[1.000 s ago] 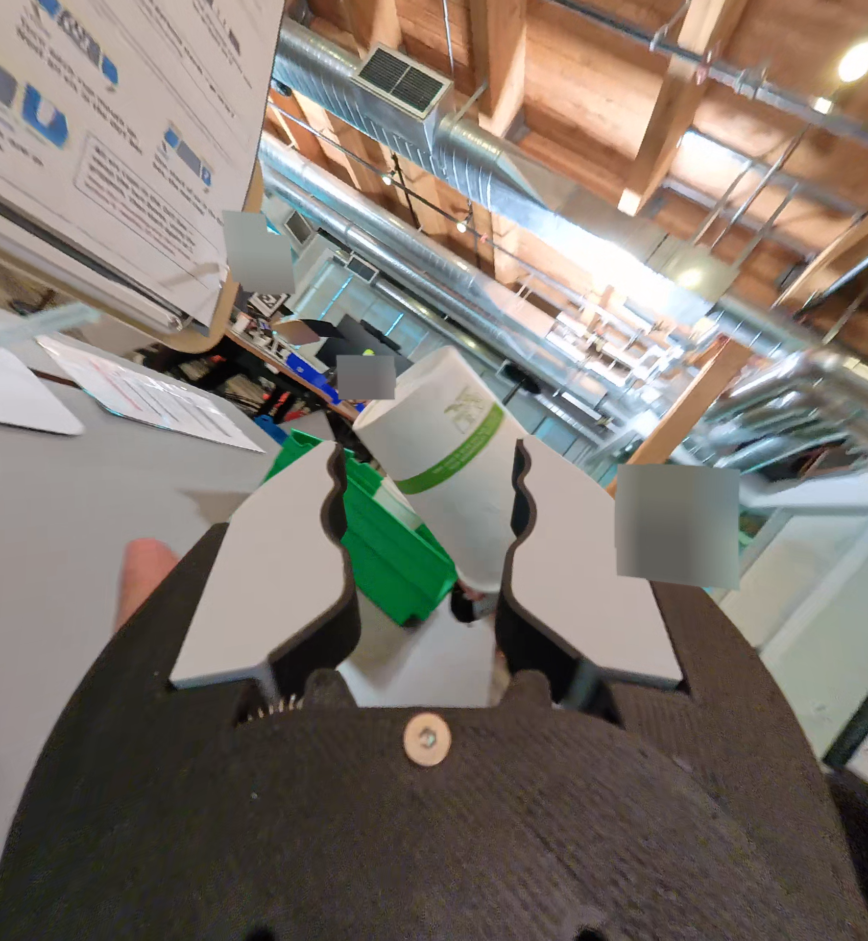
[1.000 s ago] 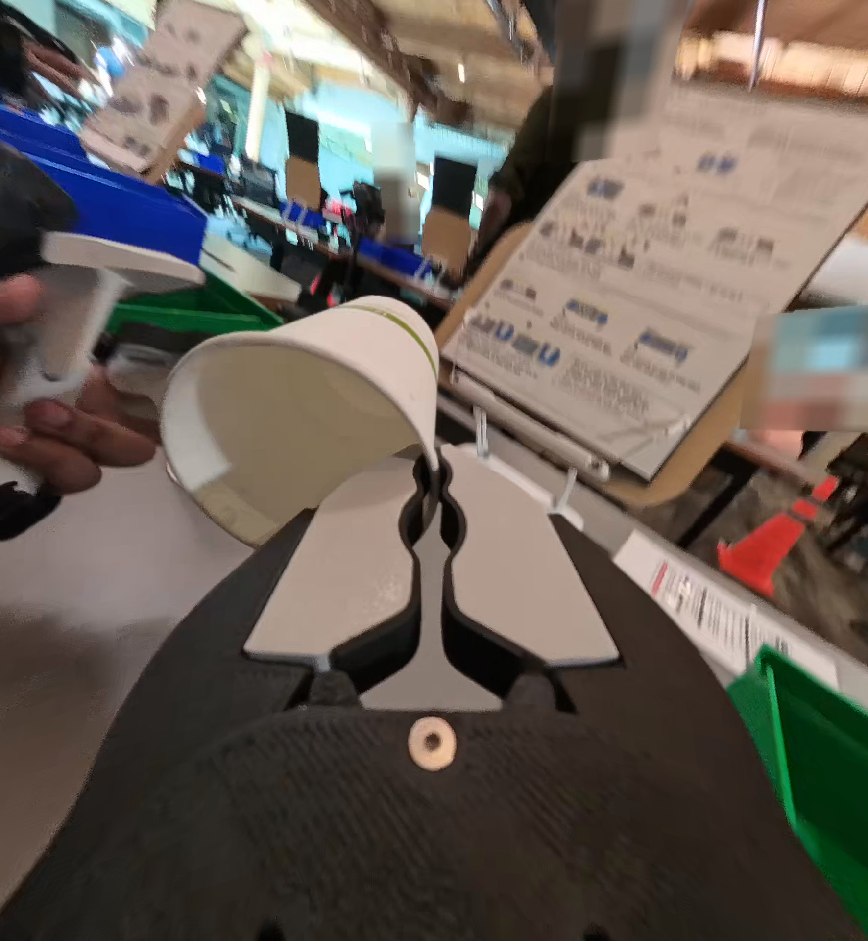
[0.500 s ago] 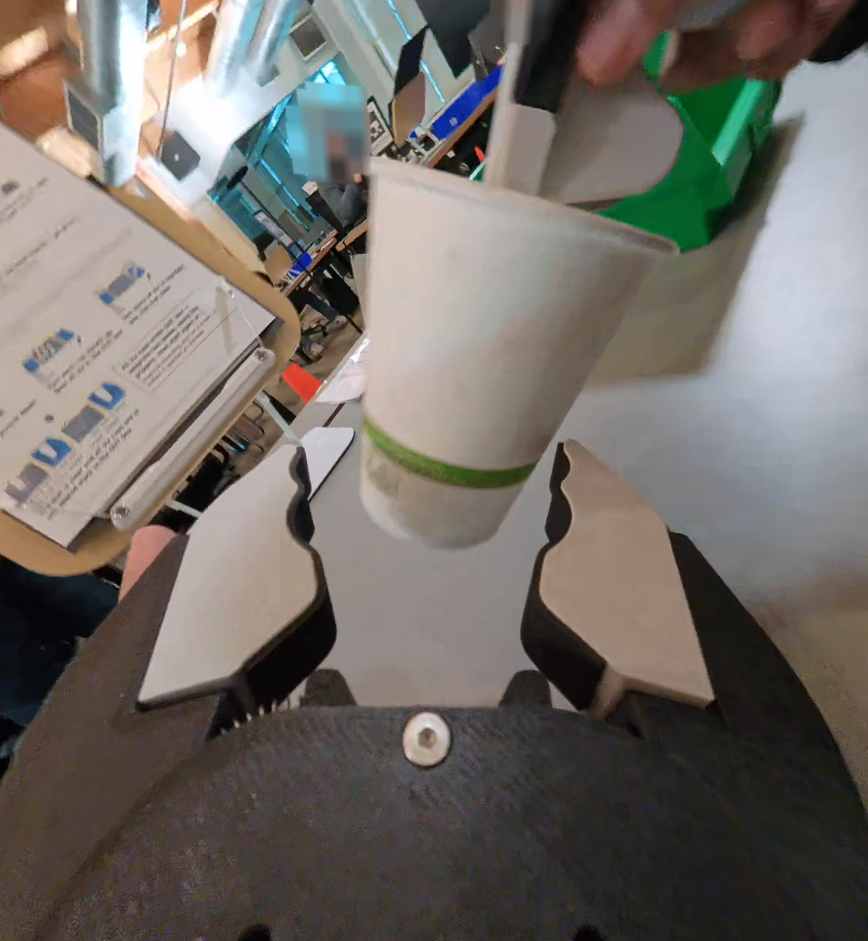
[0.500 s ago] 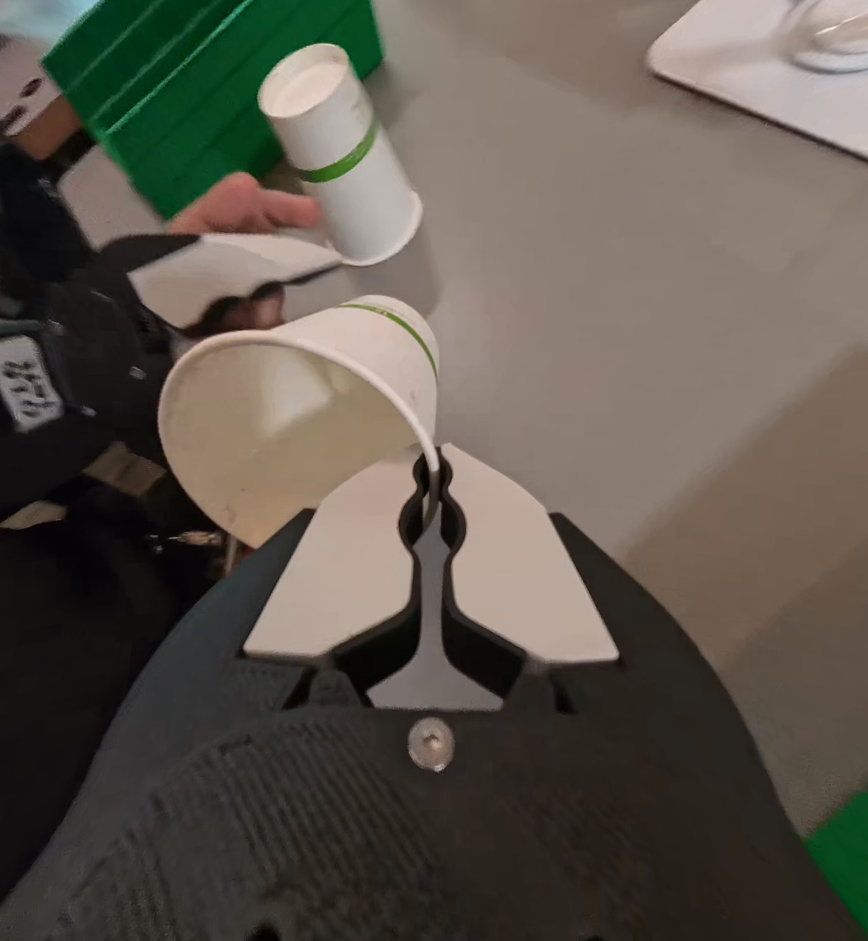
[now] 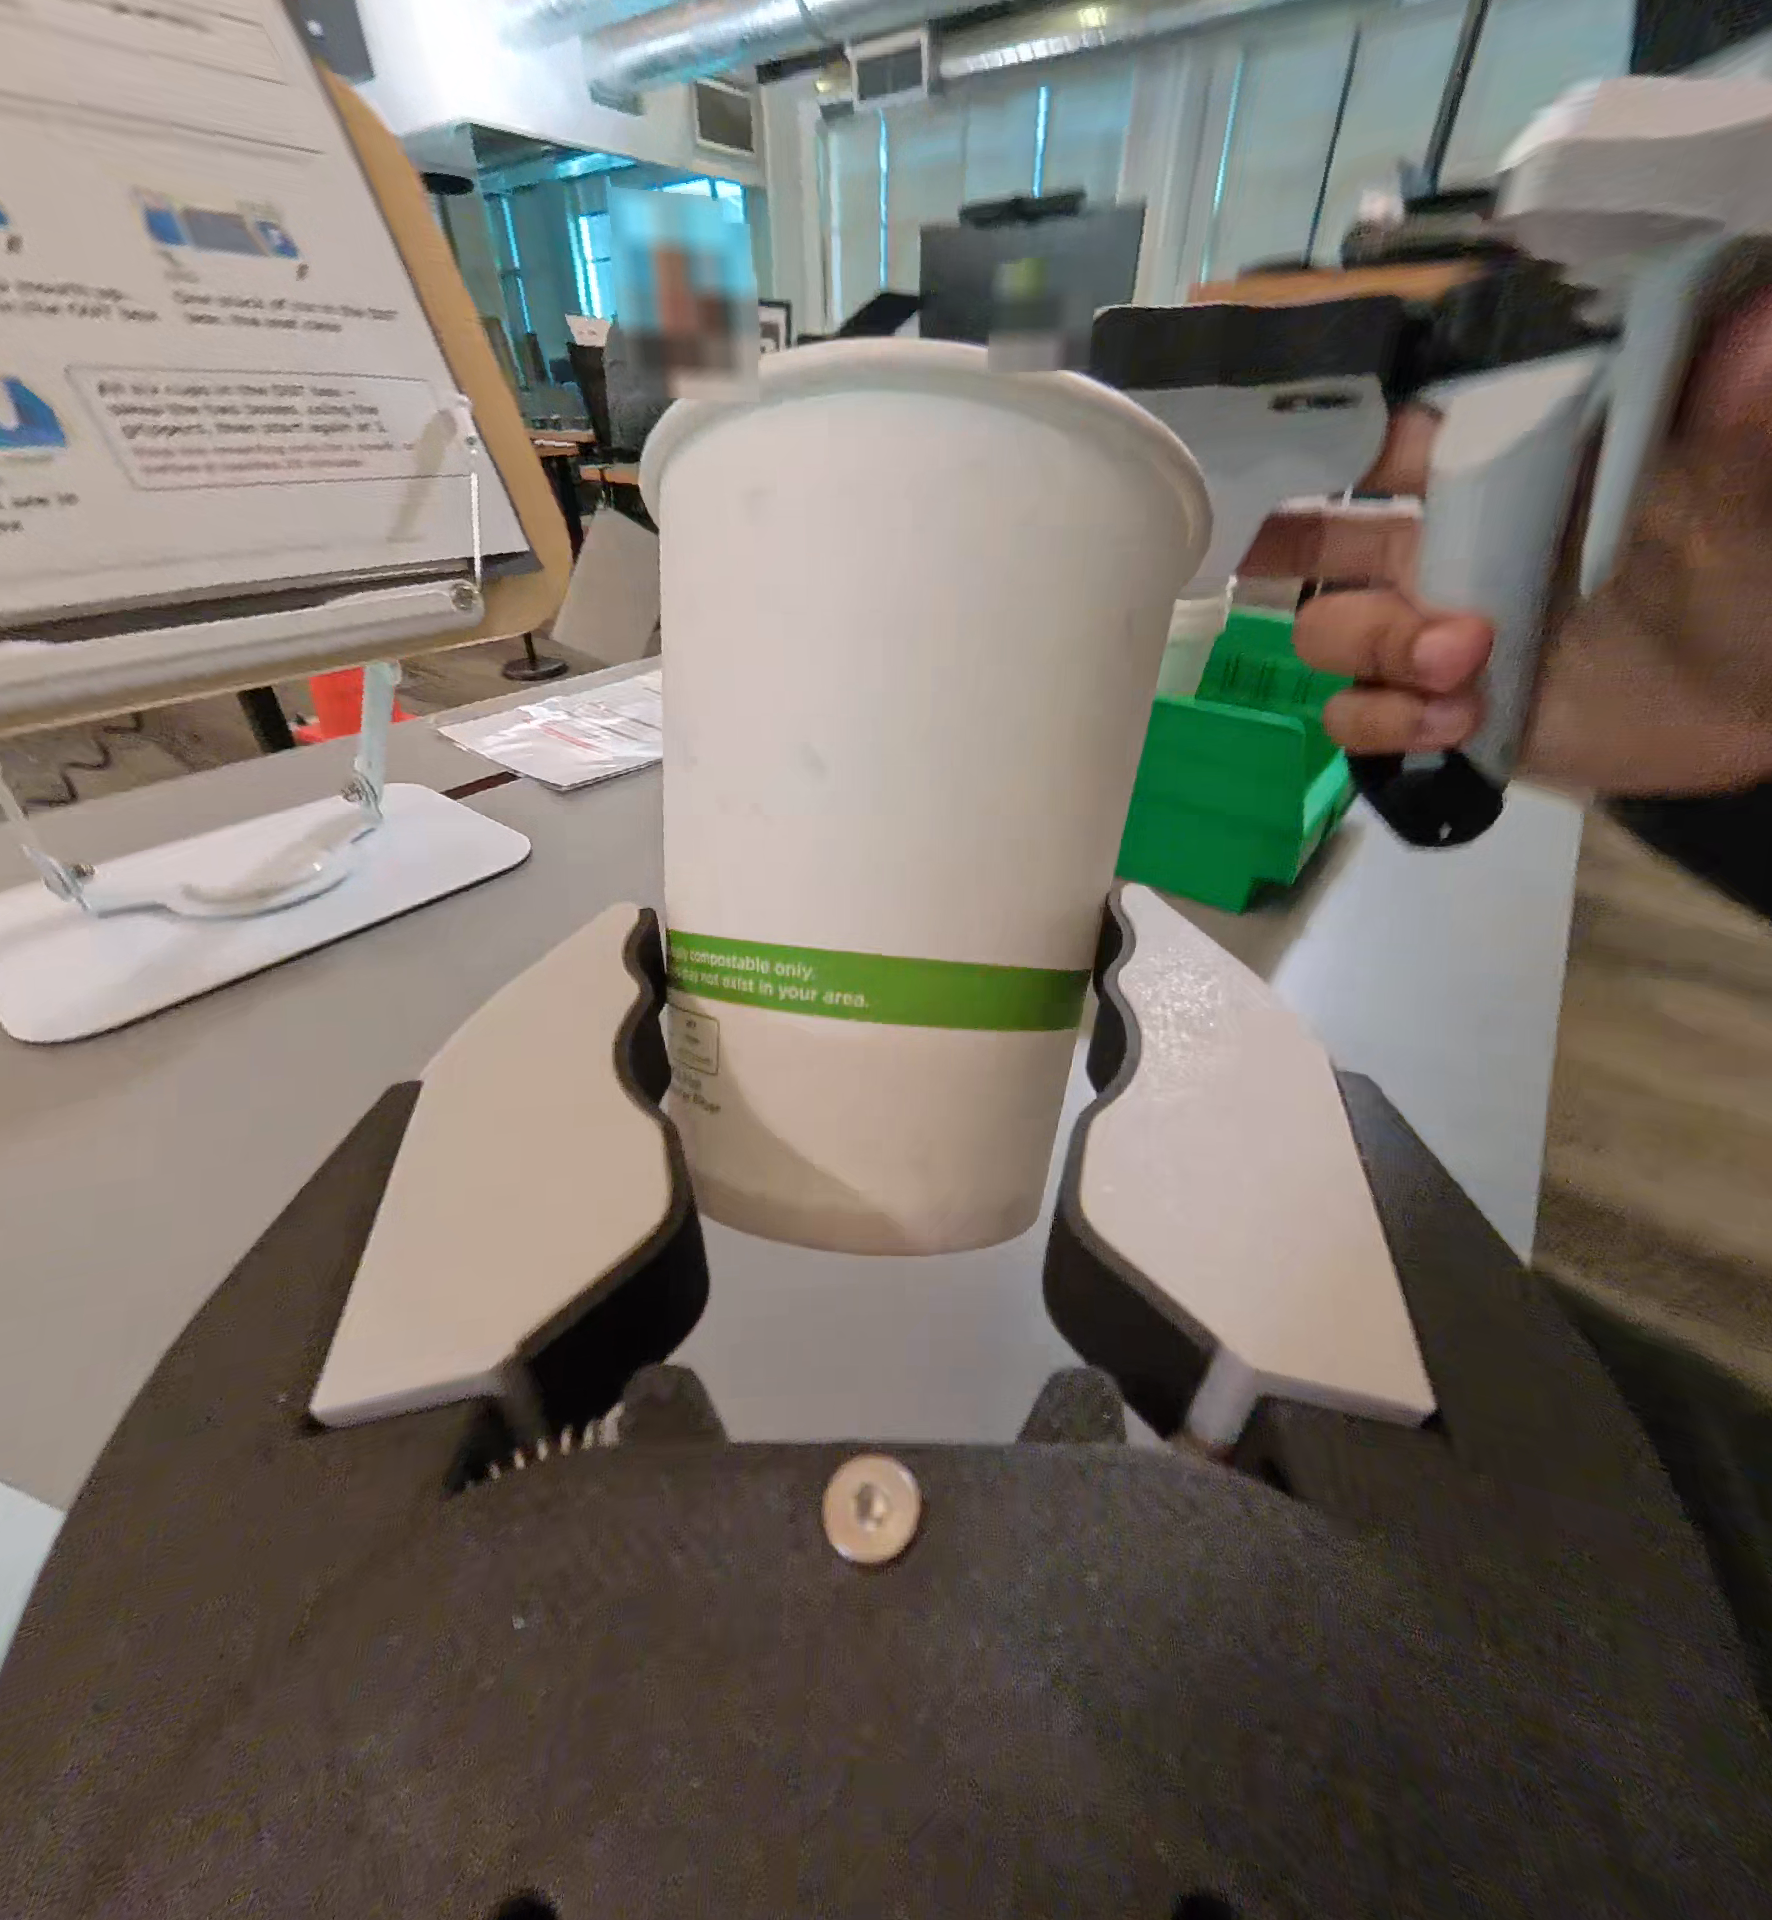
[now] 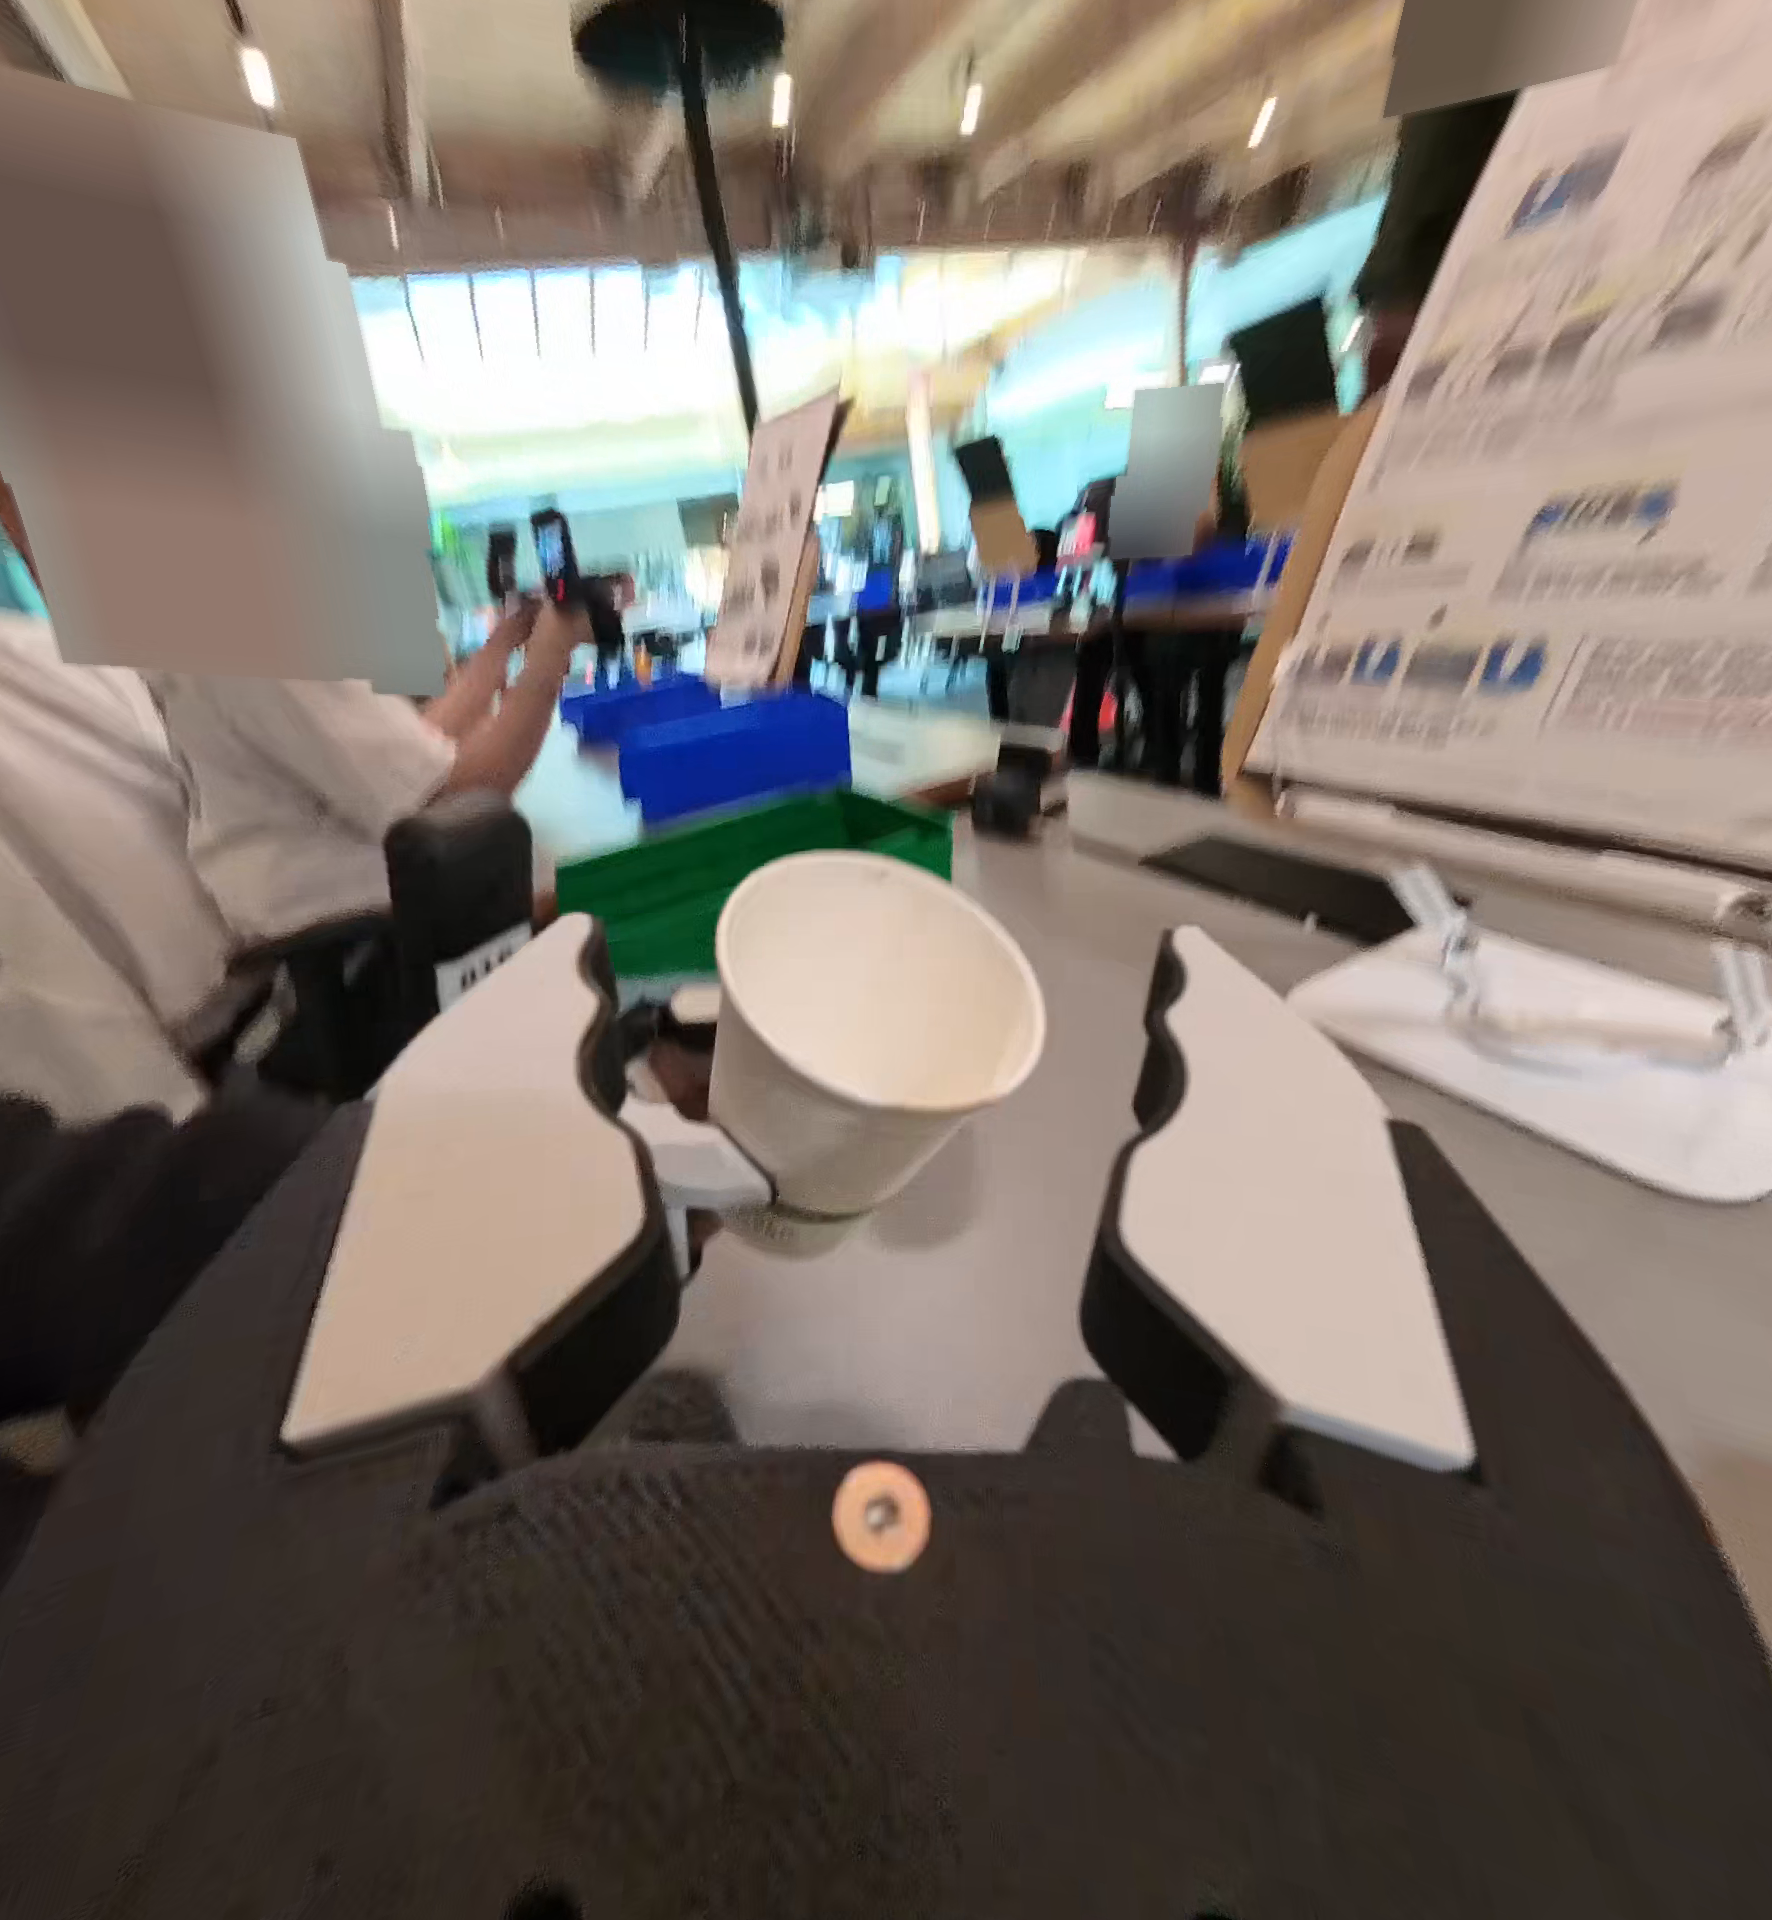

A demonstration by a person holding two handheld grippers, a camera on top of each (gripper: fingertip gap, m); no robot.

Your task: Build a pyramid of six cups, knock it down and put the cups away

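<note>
White paper cup with a green band stands upright between the fingers of the left gripper, which is clamped on its lower wall at the band, clear of the grey tabletop. Judged light, thin-walled and easily crushed; the smooth paper may slip under a weak squeeze. The low grip near the stiffer base looks sound; the rolled rim is the other firm place to take hold.

The left wrist view shows the band and the cup's outer wall, with the right gripper beside the rim in a person's hand. It does not show the inside. The right wrist view shows the cup tilted with its mouth open and apparently empty, the right gripper with jaws spread wide and touching nothing, a green plastic bin behind, and a white stand base to the right.
</note>
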